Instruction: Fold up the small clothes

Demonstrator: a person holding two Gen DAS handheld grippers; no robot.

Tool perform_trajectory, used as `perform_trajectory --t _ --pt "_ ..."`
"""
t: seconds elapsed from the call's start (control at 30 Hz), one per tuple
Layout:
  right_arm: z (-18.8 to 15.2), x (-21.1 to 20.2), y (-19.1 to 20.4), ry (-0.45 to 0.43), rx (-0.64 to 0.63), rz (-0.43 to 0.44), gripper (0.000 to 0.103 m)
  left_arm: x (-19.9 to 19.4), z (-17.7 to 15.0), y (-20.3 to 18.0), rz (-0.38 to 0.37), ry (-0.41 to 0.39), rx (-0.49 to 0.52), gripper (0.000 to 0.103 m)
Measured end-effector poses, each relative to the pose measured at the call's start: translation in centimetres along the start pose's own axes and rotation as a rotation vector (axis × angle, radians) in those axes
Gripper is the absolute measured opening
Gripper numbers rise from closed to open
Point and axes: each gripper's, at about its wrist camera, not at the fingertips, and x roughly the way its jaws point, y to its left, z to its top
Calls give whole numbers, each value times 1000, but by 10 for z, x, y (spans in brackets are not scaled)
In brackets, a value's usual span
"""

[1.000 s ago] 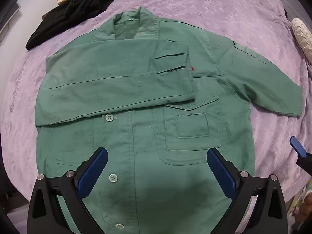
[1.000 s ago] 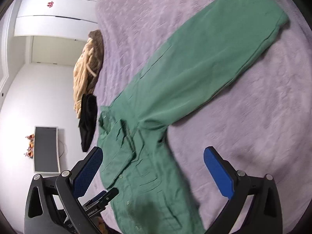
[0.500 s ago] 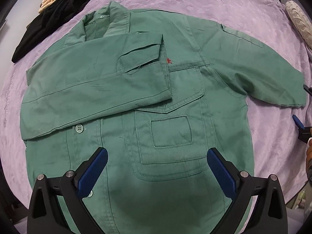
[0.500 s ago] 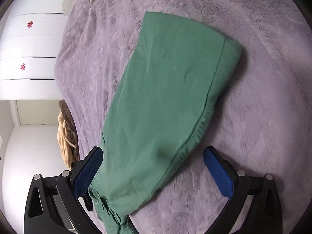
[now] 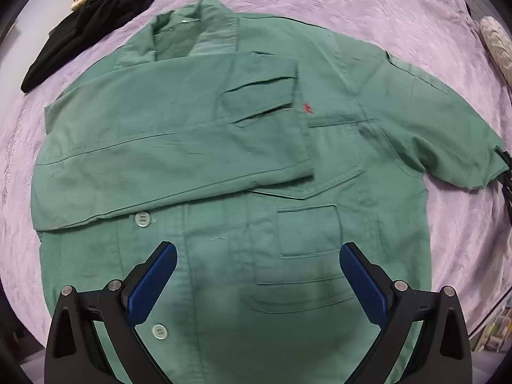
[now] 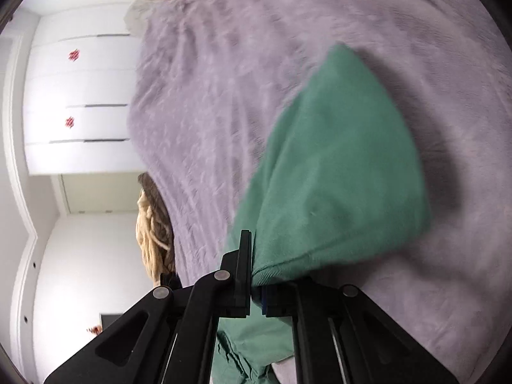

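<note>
Left hand-held gripper (image 5: 257, 283) hangs released over the green jacket (image 5: 224, 166), spread flat on the purple bedspread (image 5: 368, 9); right hand-held gripper (image 6: 256, 283) is clenched on the sleeve cuff (image 6: 336, 198). A small red chest mark (image 5: 308, 108) is unreadable. Beyond, dark clothes (image 5: 92, 22) and white cupboards (image 6: 80, 105).

Green jacket (image 5: 224, 147); textured lilac bedspread (image 5: 352, 3); blue gripper pads (image 5: 363, 288).

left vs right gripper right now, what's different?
The left gripper is open, its blue-padded fingers spread and holding nothing; the right gripper is shut on the cuff end of the green jacket's unfolded sleeve. The left hovers above the green button-up jacket's front; the right sits at the sleeve's edge over the purple bedspread. Both share the same black frame.
</note>
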Motion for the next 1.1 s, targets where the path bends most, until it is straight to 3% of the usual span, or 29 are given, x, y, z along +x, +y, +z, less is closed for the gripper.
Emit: perform_trajectory --t 0.2,0.37,0.43,0.53,0.67,0.7,0.8,0.83,0.9,0.93,0.97,1.0,1.03,1.1 --pt "-67 38 117 137 -347 87 7 0 -5 42 -4 -15 -41 102" --pt "-200 97 205 320 -749 57 7 -3 -13 90 -11 -38 -90 102" --pt "-262 129 213 403 -855 15 7 -3 -13 112 -10 -52 -109 102" --pt "-342 185 195 545 -886 -50 7 -5 -17 149 1 -78 -135 102" --pt "-378 240 143 613 -841 -289 10 -3 -19 191 13 -92 -180 102" --pt "-375 245 132 620 -781 -314 19 -3 -21 200 15 -94 -188 102" --pt "-357 222 118 571 -631 -248 68 -5 -27 227 17 -109 -197 102" --pt "-350 212 116 522 -601 -246 70 -5 -28 234 18 -113 -198 102" --pt "-334 199 117 441 -529 -243 70 -3 -31 250 14 -110 -205 102" --pt "-326 196 117 404 -485 -246 65 -2 -32 257 8 -106 -214 102" --pt "-319 195 118 377 -450 -237 55 -2 -35 263 5 -103 -222 102" --pt "-316 195 121 357 -444 -238 20 -1 -36 267 2 -100 -230 102" --pt "-319 195 137 347 -486 -247 13 -1 -38 272 0 -99 -238 102" --pt "-342 202 170 342 -644 -246 13 -3 -40 279 -2 -104 -248 102"
